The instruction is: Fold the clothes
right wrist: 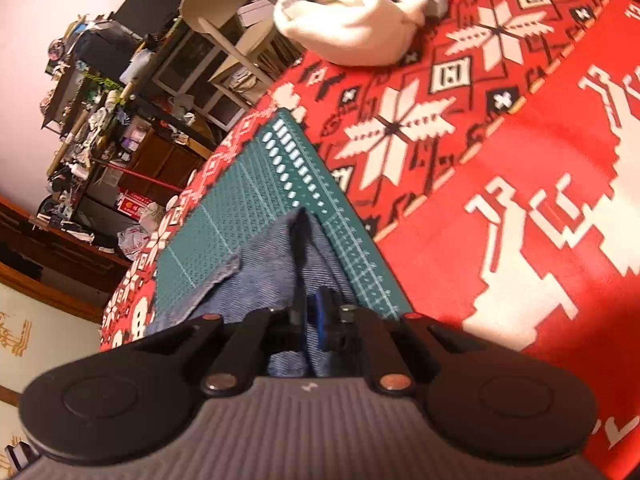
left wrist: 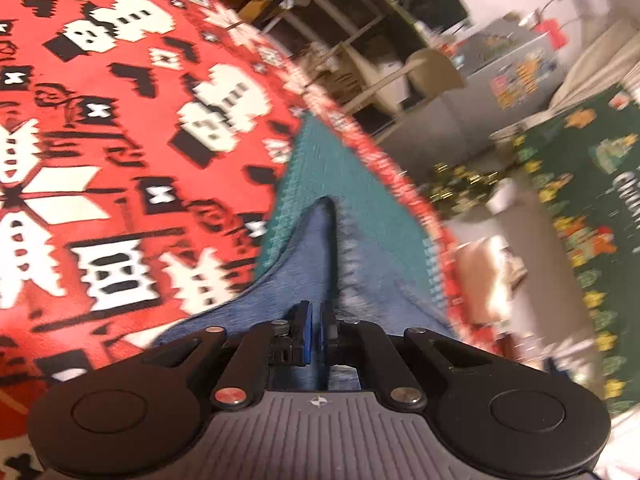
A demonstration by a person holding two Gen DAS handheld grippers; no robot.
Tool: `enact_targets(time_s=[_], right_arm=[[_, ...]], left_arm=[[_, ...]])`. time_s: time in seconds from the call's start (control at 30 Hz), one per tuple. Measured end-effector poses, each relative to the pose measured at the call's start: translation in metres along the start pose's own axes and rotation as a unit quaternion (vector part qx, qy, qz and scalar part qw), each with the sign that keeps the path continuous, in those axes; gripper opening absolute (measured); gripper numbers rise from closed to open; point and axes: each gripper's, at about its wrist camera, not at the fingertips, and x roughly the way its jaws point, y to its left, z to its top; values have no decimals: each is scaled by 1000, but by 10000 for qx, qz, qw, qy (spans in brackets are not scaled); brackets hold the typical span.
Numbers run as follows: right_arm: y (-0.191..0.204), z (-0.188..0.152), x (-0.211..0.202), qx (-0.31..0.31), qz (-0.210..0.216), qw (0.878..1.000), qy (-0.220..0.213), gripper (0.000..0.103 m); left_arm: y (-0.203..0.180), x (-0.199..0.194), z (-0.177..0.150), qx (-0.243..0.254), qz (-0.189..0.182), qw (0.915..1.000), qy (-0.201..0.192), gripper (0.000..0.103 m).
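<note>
Two grippers pinching one piece of denim

Two views share a red patterned tablecloth (left wrist: 120, 128), printed with white snowflakes and black motifs, which covers most of the table. On it, at the table's edge, lies a green cutting mat (right wrist: 256, 184) with pale grid lines and a row of white marks. Across the mat lies the blue denim garment (right wrist: 264, 256), a raised fold of it running up between the fingers in both views. At the far side of the table sits a heap of white and grey clothes (right wrist: 352, 28). The left gripper (left wrist: 316, 330) has its jaws drawn almost together, with a ridge of denim clamped between the blue pads. The right gripper (right wrist: 316, 326) is likewise nearly closed, nipping a fold of the same denim
</note>
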Motion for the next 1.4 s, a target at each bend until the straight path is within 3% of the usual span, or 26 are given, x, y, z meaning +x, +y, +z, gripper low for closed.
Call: enact_targets(time_s=[0.33, 0.5, 0.53, 0.63, 0.83, 0.97, 1.0, 1.03, 1.1, 1.27, 1.4], right_arm=[[6, -12, -15, -438, -445, 9980, 114, 0], [11, -13, -28, -541, -480, 9973, 96, 0], [12, -12, -30, -574, -472, 9972, 93, 7], [17, -11, -35, -672, -448, 9967, 83, 9], [26, -9, -46, -874, -404, 9953, 69, 10], [35, 3, -48, -1176, -454, 9917, 248, 10], [36, 7, -49, -1244, -459, 9907, 291, 13], [38, 10, -50, -1312, -464, 9897, 335, 24], [42, 17, -51, -1557, -508, 9856, 430, 31], [44, 23, -44, -2194, -680, 9708, 687, 31], [36, 18, -28, -2067, -597, 9718, 964, 30]], left_arm=[[6, -31, -5, 44, 827, 9964, -177, 3], [1, -44, -3, 302, 1133, 9928, -243, 3], [-1, -46, -3, 370, 1195, 9919, -242, 3], [-6, -55, 1, 544, 1341, 9892, -250, 2], [-7, -76, 26, 699, 1162, 9906, -204, 10], [-3, -74, 39, 912, 978, 9910, 78, 16], [1, -71, 41, 894, 877, 9920, 184, 21], [3, -68, 42, 895, 841, 9921, 269, 23], [4, -60, 43, 997, 847, 9905, 413, 25], [-3, -42, 36, 1376, 886, 9845, 625, 25], [-9, -33, 32, 1624, 844, 9805, 721, 28]])
